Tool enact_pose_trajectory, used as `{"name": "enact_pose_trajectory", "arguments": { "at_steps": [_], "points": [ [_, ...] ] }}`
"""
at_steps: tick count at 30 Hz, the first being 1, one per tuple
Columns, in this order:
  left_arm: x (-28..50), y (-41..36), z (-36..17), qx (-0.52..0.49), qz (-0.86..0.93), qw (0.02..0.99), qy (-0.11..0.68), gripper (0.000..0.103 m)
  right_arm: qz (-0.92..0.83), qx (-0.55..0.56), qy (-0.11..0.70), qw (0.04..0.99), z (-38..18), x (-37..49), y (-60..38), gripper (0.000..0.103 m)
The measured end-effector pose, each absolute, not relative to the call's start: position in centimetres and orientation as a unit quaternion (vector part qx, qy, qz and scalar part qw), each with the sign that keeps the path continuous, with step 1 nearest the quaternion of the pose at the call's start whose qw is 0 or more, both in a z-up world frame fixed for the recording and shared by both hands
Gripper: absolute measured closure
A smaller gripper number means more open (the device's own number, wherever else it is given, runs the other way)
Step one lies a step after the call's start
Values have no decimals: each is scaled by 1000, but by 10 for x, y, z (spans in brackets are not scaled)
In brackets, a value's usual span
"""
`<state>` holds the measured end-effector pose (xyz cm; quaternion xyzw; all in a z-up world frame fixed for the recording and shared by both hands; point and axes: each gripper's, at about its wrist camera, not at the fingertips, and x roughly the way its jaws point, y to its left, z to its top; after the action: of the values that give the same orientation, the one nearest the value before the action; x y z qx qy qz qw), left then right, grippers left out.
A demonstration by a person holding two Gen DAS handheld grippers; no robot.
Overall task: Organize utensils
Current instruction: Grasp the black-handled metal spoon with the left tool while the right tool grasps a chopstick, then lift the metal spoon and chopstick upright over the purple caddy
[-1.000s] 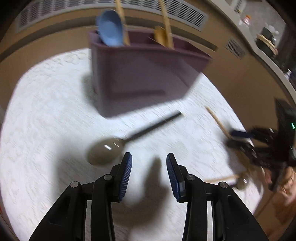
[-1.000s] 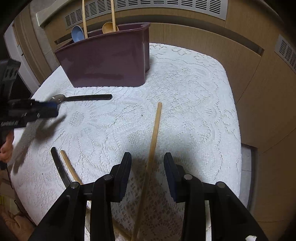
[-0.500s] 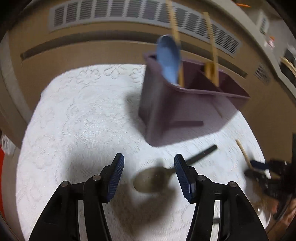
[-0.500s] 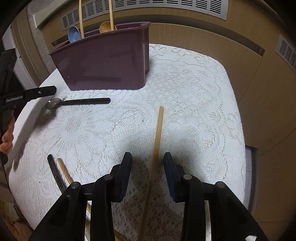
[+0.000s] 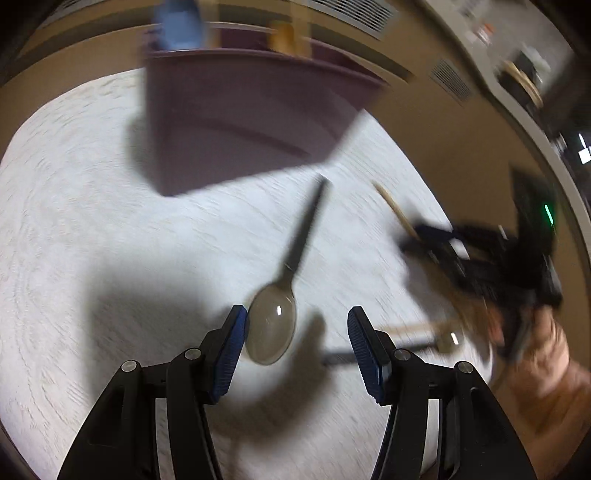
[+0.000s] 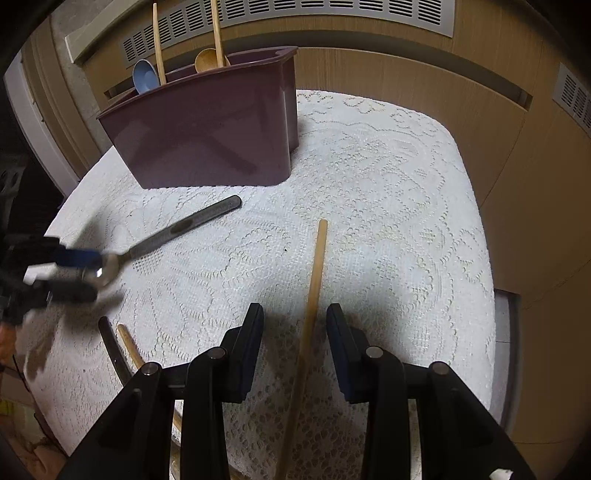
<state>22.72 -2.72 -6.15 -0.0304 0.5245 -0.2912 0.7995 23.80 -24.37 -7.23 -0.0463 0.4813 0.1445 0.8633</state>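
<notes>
A metal spoon with a black handle [image 5: 273, 328] lies on the white lace tablecloth; its bowl sits between the fingers of my open left gripper [image 5: 295, 332], close to the left finger. It also shows in the right wrist view [image 6: 177, 229], where my left gripper [image 6: 74, 271] is blurred around the bowl. A purple utensil holder [image 6: 210, 125] stands behind, with a blue spoon [image 6: 144, 75] and a wooden spoon [image 6: 207, 59] in it. My right gripper [image 6: 295, 332] is open, straddling a long wooden handle [image 6: 314, 280] on the cloth.
A black-handled utensil [image 6: 110, 347] and a second wooden utensil [image 6: 129, 347] lie near the table's front left edge. Wooden wall panels with vents [image 6: 332, 14] surround the table. The tablecloth [image 6: 388, 192] is bare at the right.
My left gripper has swung and come down so the spoon's bowl now lies between its fingers; the spoon's handle points more toward the holder. The right gripper has barely moved.
</notes>
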Motion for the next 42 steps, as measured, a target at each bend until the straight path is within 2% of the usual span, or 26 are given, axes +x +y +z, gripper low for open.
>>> {"name": "enact_pose_trajectory", "arguments": {
  "at_steps": [3, 6, 10, 15, 19, 27, 32, 36, 38, 42],
  "points": [
    [208, -46, -48, 20, -313, 803, 507, 46, 142, -61, 483, 862, -73, 239, -240, 95],
    [205, -59, -34, 62, -293, 829, 472, 46, 151, -62, 482, 861, -71, 238, -238, 97],
    [220, -77, -31, 100, -254, 847, 456, 48, 154, -51, 475, 865, -68, 232, -240, 97],
    [254, -90, -46, 102, -247, 830, 489, 69, 151, -46, 463, 872, -64, 226, -248, 97],
    [271, -102, -60, 114, -229, 821, 511, 80, 157, -31, 453, 877, -59, 223, -253, 97],
    [281, -118, -63, 155, -204, 817, 518, 81, 166, -16, 446, 879, -60, 225, -259, 97],
    [293, -116, -64, 133, -203, 809, 535, 81, 165, -6, 449, 878, -64, 225, -261, 97],
    [284, -116, -63, 137, -199, 823, 514, 83, 166, -2, 449, 878, -63, 223, -258, 97],
    [278, -110, -63, 124, -189, 839, 495, 90, 166, -2, 447, 879, -62, 222, -256, 97],
    [252, -95, -63, 68, -178, 862, 470, 91, 164, -3, 442, 882, -57, 217, -253, 97]
  ]
}}
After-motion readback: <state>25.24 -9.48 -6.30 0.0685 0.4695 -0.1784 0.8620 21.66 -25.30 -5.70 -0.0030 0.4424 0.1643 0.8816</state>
